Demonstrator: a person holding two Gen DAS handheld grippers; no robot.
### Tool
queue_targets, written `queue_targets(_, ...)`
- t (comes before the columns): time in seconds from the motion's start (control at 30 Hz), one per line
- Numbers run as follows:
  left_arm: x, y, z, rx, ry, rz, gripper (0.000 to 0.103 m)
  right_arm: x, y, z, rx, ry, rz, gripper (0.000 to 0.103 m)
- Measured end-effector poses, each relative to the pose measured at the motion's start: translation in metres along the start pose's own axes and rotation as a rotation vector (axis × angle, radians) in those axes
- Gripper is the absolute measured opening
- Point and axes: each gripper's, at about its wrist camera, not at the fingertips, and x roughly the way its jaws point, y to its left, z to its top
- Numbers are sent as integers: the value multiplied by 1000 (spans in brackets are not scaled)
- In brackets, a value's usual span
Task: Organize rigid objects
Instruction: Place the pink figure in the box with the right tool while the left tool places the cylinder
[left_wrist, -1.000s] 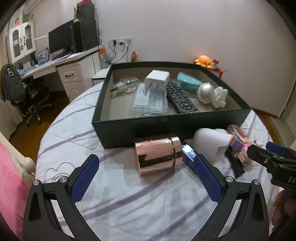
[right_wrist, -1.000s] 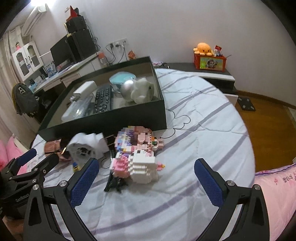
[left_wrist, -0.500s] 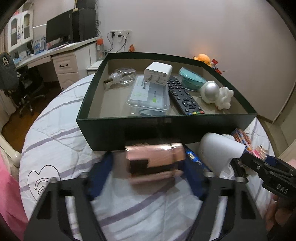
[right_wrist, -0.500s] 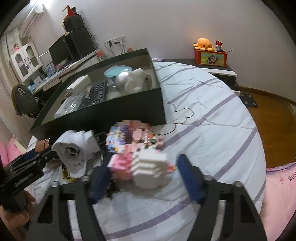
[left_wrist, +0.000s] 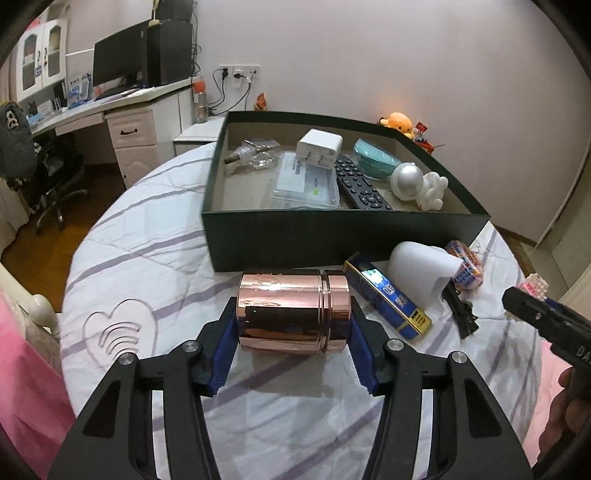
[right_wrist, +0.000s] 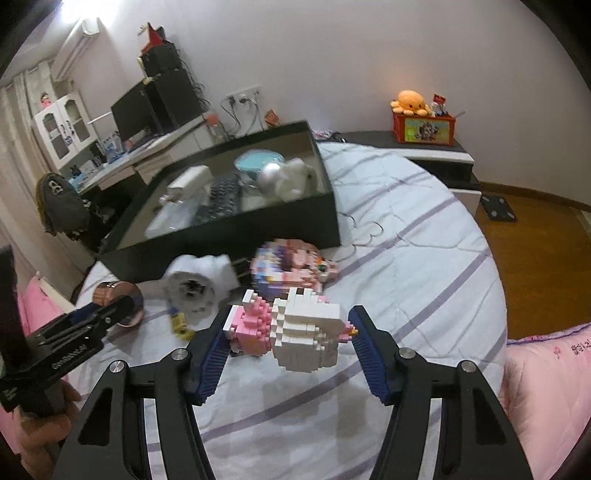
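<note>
On the striped bedspread, left gripper jaws closing on a copper canister, right gripper clamping a pink-and-white brick figure, dark green box just beyond.

In the right wrist view, the box contents and white cone are motion-blurred.
</note>
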Motion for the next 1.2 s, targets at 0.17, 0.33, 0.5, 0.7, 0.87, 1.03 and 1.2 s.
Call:
queue_targets(0.17,-21,4,2,0,-35,-6,55,-18,15,6,-24,-33,39,64)
queue_targets(0.33,-41,7,11,7,-79,-14,55,-29,30,18,-56,-65,73,64)
queue_targets(0.5,-51,8,30,17,-113,-22,55,-32,47,40,-99,-101,91,64)
queue_targets(0.7,-56,3,69,32,-165,-23,55,-21,55,79,-123,-139,99,64)
queue_targets(0.87,-38,1,98,29,-159,-24,55,8,58,111,-132,-105,98,64)
queue_targets(1.03,-1,-3,115,27,-101,-27,55,59,52,129,-129,-5,77,64)
queue_targets(1.2,37,-10,115,39,-29,-26,55,94,46,130,-135,69,56,64)
